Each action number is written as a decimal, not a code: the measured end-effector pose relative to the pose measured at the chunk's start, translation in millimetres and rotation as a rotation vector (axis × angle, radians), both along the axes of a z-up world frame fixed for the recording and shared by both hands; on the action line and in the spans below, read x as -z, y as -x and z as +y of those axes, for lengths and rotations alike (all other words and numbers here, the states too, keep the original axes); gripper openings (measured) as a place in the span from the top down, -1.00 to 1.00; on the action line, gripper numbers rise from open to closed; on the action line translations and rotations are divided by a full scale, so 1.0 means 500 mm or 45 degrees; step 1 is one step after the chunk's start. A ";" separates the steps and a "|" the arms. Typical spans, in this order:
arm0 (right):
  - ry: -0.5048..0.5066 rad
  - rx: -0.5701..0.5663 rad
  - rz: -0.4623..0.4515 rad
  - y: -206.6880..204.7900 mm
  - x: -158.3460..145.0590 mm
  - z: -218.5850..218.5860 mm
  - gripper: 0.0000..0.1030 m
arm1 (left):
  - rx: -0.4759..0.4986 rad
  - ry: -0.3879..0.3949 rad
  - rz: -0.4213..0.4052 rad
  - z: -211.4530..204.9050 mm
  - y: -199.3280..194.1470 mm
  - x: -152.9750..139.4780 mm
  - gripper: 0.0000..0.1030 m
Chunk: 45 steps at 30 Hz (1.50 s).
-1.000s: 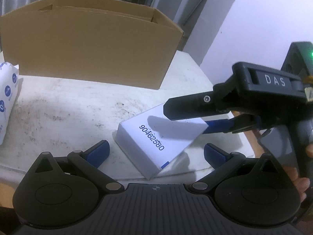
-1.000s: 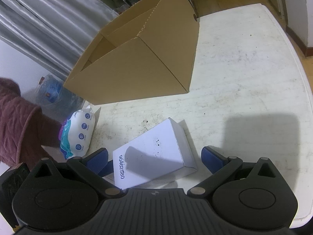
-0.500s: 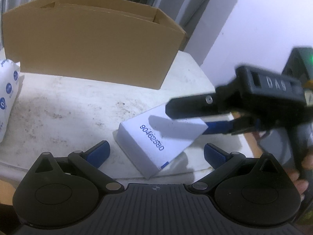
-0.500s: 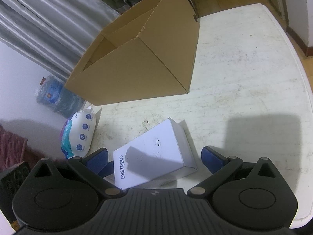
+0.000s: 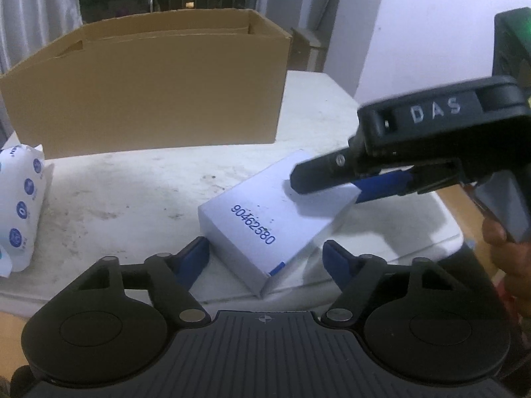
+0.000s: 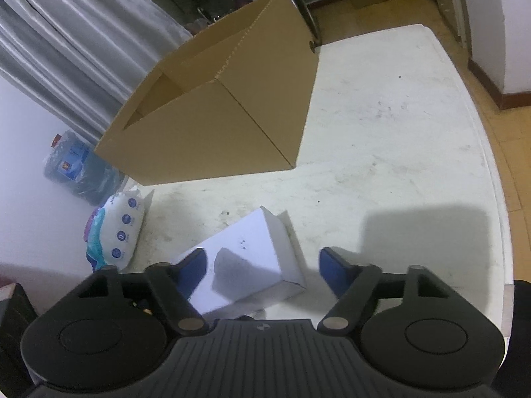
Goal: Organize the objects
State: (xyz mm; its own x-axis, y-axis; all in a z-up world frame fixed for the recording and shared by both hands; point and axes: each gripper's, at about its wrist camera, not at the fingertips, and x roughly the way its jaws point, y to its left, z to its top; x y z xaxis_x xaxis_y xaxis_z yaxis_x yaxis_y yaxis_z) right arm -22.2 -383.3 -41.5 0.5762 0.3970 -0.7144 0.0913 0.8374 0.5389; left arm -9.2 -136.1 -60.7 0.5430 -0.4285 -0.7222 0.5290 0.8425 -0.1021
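Showing 1 white box (image 5: 265, 222), 1 carton (image 5: 149, 89), 1 pkt, wipes maybe (image 5: 20, 212)

In the left wrist view, a white rectangular carton printed 90462580 (image 5: 262, 229) lies flat on the white speckled tabletop (image 5: 126, 192), lower centre of the frame, turned at an angle. Behind it, in the upper left and centre, stands an open brown cardboard box (image 5: 149, 89). A white soft plastic pack with blue dots (image 5: 20, 212) lies at the left edge, in front of the box's left end and well apart from the carton. The right gripper (image 5: 328, 179) reaches in from the right edge over the carton's far right corner.
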 end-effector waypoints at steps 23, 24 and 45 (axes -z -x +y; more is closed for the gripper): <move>0.012 -0.054 -0.024 0.041 0.002 0.006 -0.16 | -0.046 -0.070 0.051 -0.016 0.029 -0.012 -0.46; 0.009 -0.054 -0.022 0.041 0.003 0.005 -0.16 | -0.042 -0.078 0.045 -0.019 0.031 -0.011 -0.50; 0.093 -0.049 -0.031 0.045 -0.011 0.041 -0.25 | -0.090 -0.062 0.033 -0.025 0.029 -0.011 -0.56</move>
